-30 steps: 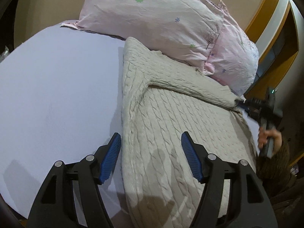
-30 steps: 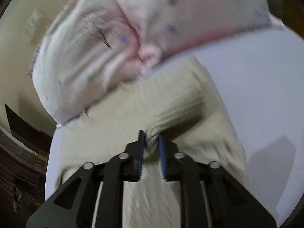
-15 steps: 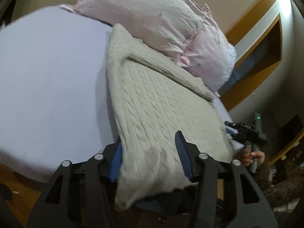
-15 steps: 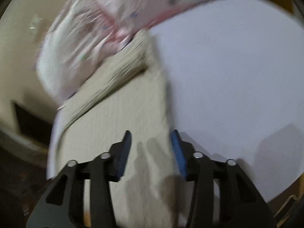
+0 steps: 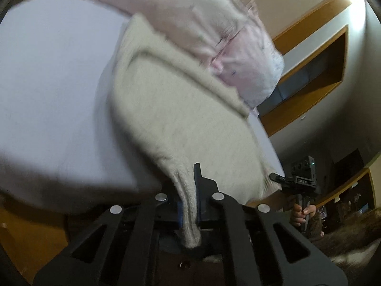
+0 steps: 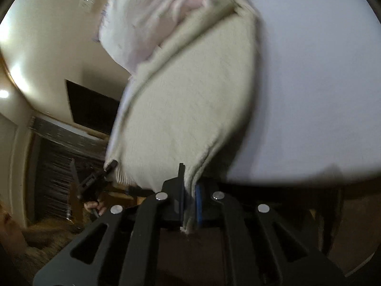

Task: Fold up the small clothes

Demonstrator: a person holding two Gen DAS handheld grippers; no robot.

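Sweater [image 5: 181, 109], a cream cable-knit, lies on the lilac bed [image 5: 52, 76] with its far end tucked against the pink pillow [image 5: 214, 23] and its near hem hanging off the bed's front edge. A second ago the left claw [image 5: 189, 205] hovered open over the hem while the right claw [image 6: 189, 205] was pinching a sleeve end near the pillow; half a second ago both stood open at the near edge. Now each has closed on a near hem corner, knit bunched between the blue pads, left corner in the left claw and right corner in the right. The sleeve now lies folded across the chest, so the sleeve step looks done, and the grip on both corners suggests the hem is about to be carried toward the pillow for a bottom-to-top fold. The sweater's long axis runs from the claws straight away to the pillow, collar end far, hem end near, and it lies roughly square to the bed edge
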